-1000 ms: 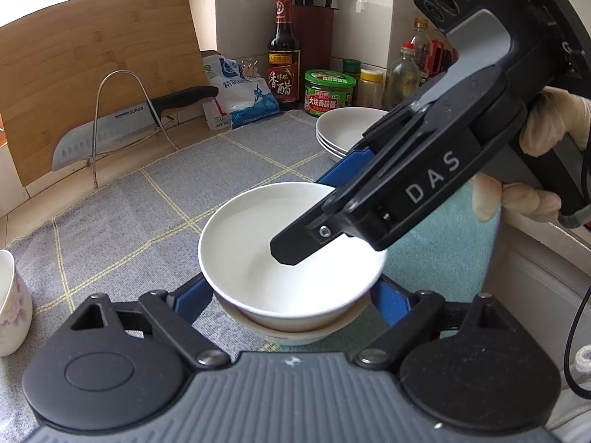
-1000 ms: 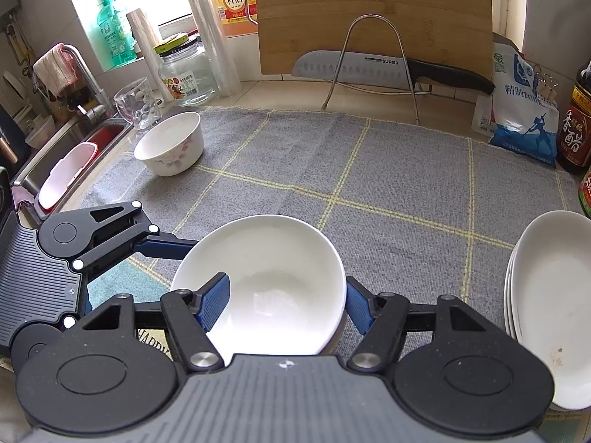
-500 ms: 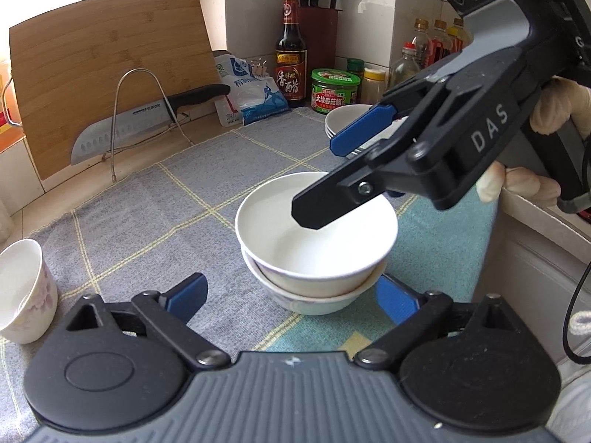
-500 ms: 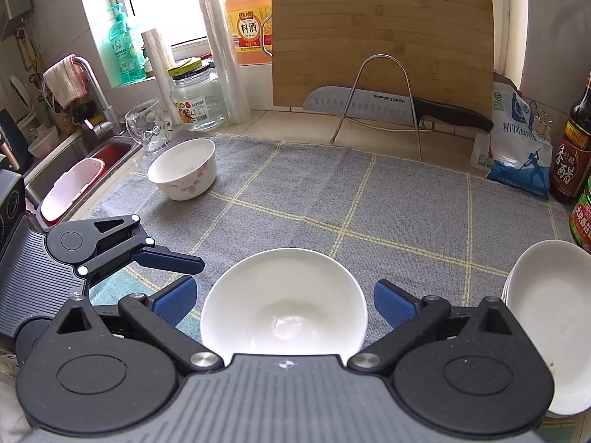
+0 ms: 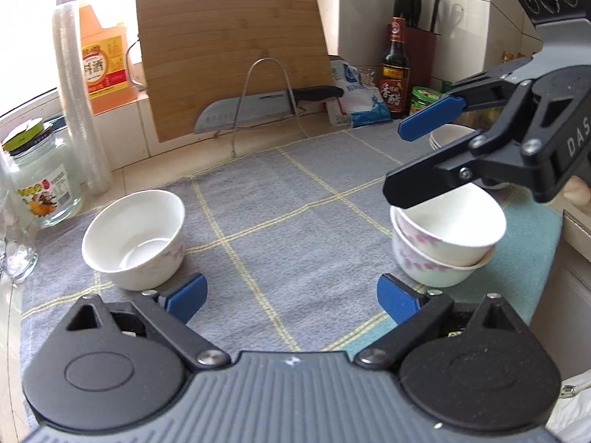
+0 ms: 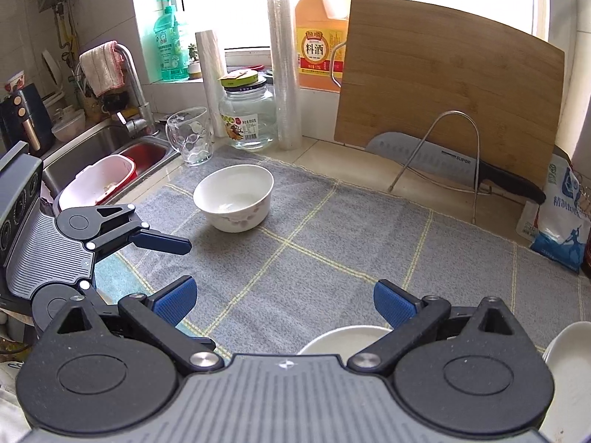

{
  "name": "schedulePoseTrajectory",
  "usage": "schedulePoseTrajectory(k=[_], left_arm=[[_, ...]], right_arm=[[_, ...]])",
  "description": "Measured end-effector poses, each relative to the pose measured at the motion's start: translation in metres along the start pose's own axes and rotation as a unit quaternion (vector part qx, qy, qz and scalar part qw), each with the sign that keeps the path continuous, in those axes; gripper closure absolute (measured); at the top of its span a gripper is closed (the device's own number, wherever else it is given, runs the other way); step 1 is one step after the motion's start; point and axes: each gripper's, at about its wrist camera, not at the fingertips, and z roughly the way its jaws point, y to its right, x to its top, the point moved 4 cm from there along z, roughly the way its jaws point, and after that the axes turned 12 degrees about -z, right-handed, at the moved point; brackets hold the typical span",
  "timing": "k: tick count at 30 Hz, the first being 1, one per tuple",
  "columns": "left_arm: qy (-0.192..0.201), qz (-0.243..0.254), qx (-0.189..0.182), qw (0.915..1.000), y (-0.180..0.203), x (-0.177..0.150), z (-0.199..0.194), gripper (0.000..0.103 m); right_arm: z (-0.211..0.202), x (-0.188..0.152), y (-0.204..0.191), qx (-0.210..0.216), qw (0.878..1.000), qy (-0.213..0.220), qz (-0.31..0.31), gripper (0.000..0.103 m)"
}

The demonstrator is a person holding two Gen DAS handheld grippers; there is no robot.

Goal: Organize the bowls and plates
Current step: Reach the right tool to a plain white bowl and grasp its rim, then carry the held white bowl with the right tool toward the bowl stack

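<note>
Two white flowered bowls sit nested as a stack [image 5: 445,238] on the grey mat at the right of the left wrist view; only the rim of the stack [image 6: 345,337] shows in the right wrist view. A third white bowl [image 5: 135,238] stands alone at the left, and it also shows in the right wrist view [image 6: 233,197]. My left gripper [image 5: 290,299] is open and empty, low over the mat between the bowls. My right gripper [image 6: 284,301] is open and empty, raised above the stack. A pile of white plates [image 6: 570,373] lies at the far right.
A grey checked mat [image 5: 280,221] covers the counter. A cutting board [image 5: 229,55], a knife [image 5: 266,105] on a wire stand, bottles and a salt bag line the back. A glass jar [image 6: 249,114], a glass mug [image 6: 190,134] and the sink [image 6: 110,151] are at the left.
Both grippers have pulled back and up from the nested bowls, which stay on the mat. The left view has swung left, bringing the lone bowl into view.
</note>
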Motion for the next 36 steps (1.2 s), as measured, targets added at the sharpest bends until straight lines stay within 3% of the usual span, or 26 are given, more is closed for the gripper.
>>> schedulePoseTrajectory(k=[9,15,36], left_arm=[[0.026,-0.045,0.055,0.9971,-0.063,-0.002,0.003,0.005],[0.036,-0.054,0.079,0.9948,-0.087,0.0,0.021,0.005],[0.033,-0.06,0.067,0.9954,-0.122,0.012,0.066,0.005]], right_arm=[[0.038,0.037,-0.012,-0.011,0.999,-0.014,-0.041,0.0],[0.068,0.051,-0.022,0.016,0.997,-0.037,-0.062,0.0],[0.175,0.092,-0.006,0.1,0.989,-0.088,-0.06,0.0]])
